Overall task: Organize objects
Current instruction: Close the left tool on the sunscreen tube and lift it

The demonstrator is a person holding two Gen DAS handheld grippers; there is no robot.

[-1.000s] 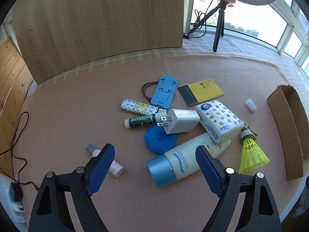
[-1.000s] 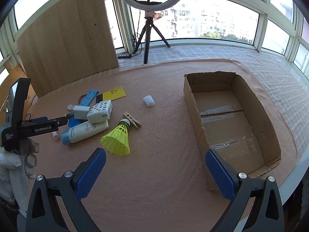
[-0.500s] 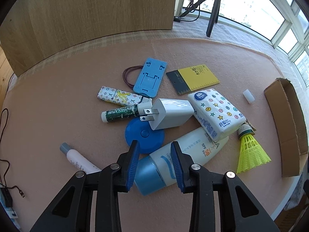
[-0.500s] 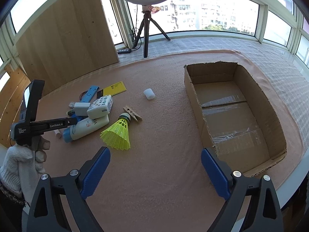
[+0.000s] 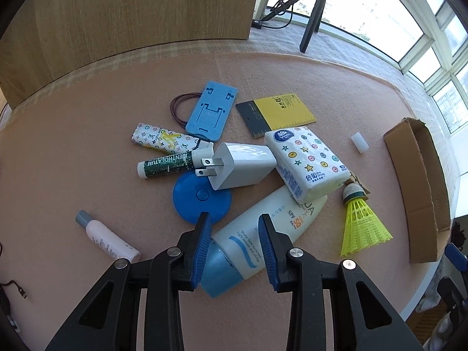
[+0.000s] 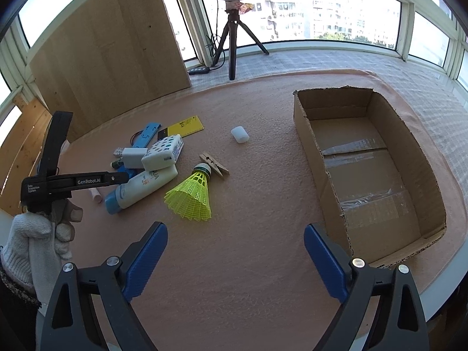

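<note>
1. The left tool [image 5: 234, 234] has its blue pads on either side of the sunscreen tube [image 5: 263, 228], near the blue cap end; whether they press it I cannot tell.
2. The tube lies on the pink surface [image 5: 87, 193], its far end under the tissue pack [image 5: 307, 161].
3. Just beside it sit a blue disc [image 5: 190, 201] and a white charger [image 5: 242, 163].
4. The right tool [image 6: 235, 260] hangs spread wide, holding nothing, over bare surface between the yellow shuttlecock [image 6: 191, 194] and the cardboard box [image 6: 307, 146].

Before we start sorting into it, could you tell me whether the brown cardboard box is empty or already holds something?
Empty. The right wrist view shows the brown cardboard box open-topped, with only bare taped floor inside.
</note>
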